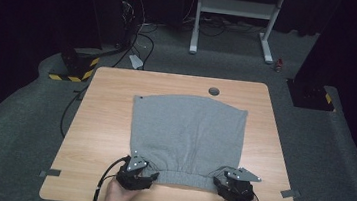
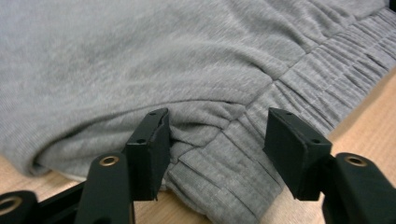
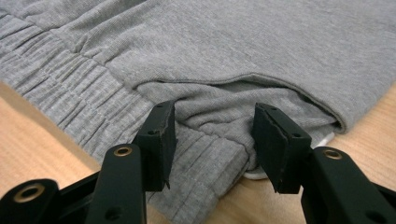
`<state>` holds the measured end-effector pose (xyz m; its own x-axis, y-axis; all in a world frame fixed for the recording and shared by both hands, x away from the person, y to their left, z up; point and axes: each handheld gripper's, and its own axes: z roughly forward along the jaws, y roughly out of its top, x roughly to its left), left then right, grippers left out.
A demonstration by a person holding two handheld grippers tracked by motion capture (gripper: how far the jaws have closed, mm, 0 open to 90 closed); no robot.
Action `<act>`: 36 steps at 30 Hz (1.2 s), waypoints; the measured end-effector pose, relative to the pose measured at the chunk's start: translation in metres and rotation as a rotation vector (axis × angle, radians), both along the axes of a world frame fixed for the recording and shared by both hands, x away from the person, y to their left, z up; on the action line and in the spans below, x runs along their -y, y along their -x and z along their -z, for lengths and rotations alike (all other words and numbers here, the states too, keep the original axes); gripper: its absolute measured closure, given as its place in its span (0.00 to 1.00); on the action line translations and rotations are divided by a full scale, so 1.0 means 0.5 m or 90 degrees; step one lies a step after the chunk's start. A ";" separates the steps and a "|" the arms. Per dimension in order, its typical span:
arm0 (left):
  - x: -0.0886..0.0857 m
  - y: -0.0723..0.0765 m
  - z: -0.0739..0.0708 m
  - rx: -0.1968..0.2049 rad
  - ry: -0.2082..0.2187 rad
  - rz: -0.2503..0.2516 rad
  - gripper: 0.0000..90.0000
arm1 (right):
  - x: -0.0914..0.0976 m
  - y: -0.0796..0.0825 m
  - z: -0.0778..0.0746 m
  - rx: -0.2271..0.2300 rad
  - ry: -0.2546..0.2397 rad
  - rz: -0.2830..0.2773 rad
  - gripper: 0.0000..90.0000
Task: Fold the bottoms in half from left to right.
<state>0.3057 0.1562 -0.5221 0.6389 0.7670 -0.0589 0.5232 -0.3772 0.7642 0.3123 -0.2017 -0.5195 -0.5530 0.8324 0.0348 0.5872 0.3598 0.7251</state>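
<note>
Your left tool (image 1: 146, 173) sits at the near edge of the wooden surface (image 1: 103, 123) in the high view, at about 7 o'clock from the middle of the grey garment (image 1: 187, 131). Your right tool (image 1: 225, 182) sits at about 5 o'clock from it. Both hands come in from the bottom, and a black cable (image 1: 102, 180) loops off the left tool. The garment lies spread flat in the middle of the surface, its gathered waistband (image 1: 183, 178) along the near edge between the two tools. A small round hole (image 1: 213, 91) marks the surface at 12 o'clock, beyond the cloth. Past the surface, on the grey carpet, stands a white frame (image 1: 235, 16), and a yellow-and-black striped block (image 1: 77, 64) lies at 10 o'clock.

Left gripper view: your left tool (image 2: 217, 144) has its jaws apart, one on each side of the bunched corner of the waistband (image 2: 219, 154). The jaw at 9 o'clock touches the folded cloth; the jaw at 3 o'clock stands just clear of it, so the cloth is between the jaws but not pinched. The waistband's ribbing runs off toward 2 o'clock, and bare wood (image 2: 373, 121) shows at 3 o'clock.

Right gripper view: your right tool (image 3: 215, 144) also has its jaws apart, straddling the other waistband corner (image 3: 210, 135). Folded cloth fills the gap and touches both pads, but whether it is clamped you cannot tell. The ribbing runs toward 10 o'clock, with wood (image 3: 32, 140) at 9 o'clock.
</note>
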 end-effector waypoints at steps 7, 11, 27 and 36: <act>-0.018 -0.018 -0.036 -0.018 0.060 0.008 0.44 | 0.000 0.004 -0.024 0.010 -0.003 -0.005 0.56; -0.014 -0.033 -0.043 -0.016 0.042 0.005 0.43 | -0.002 0.005 -0.054 0.036 -0.030 -0.006 0.57; -0.042 -0.111 -0.052 -0.032 0.021 -0.055 0.44 | -0.138 -0.042 -0.046 0.038 -0.068 -0.099 0.58; -0.068 -0.147 -0.053 -0.045 0.026 -0.082 0.46 | -0.210 -0.048 -0.043 0.043 -0.057 -0.142 0.58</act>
